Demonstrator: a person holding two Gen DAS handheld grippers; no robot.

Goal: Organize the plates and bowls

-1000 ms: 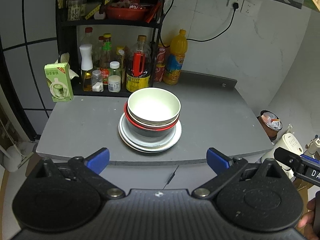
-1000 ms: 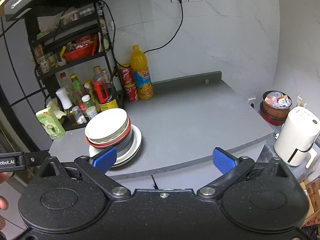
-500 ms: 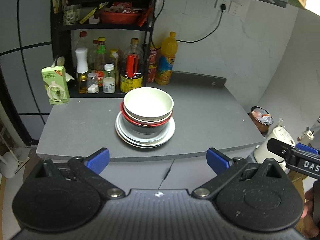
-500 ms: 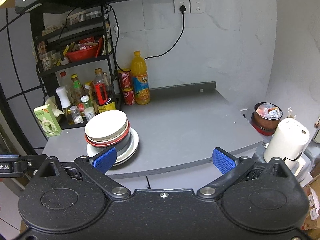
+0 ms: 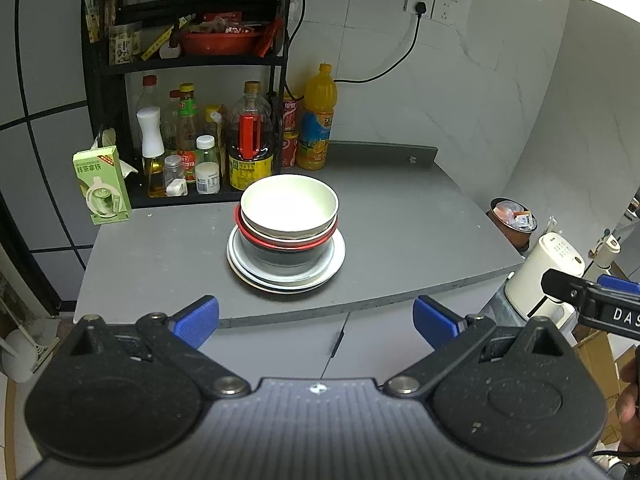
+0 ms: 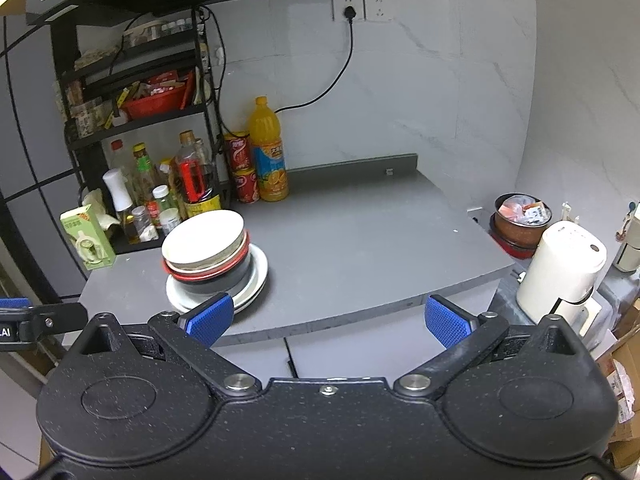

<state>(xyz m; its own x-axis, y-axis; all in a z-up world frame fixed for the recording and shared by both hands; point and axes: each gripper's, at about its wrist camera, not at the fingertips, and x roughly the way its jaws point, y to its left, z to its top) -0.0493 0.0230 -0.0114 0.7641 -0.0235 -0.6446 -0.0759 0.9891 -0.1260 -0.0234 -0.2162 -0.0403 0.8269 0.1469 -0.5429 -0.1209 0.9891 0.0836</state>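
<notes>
A stack of dishes stands on the grey countertop: white plates at the bottom, a dark bowl with a red rim, and a white bowl on top. The stack also shows in the right wrist view, left of centre. My left gripper is open and empty, held back off the counter's front edge. My right gripper is open and empty, also in front of the counter edge, to the right of the stack.
A black rack with bottles, a red basket and jars stands at the back left. A green carton, an orange juice bottle and red cans stand beside it. A white kettle and a filled bin are right of the counter.
Both grippers have drawn back and risen away from the counter; the stack looks smaller and farther. The dishes have not moved. Both grippers stay open.
</notes>
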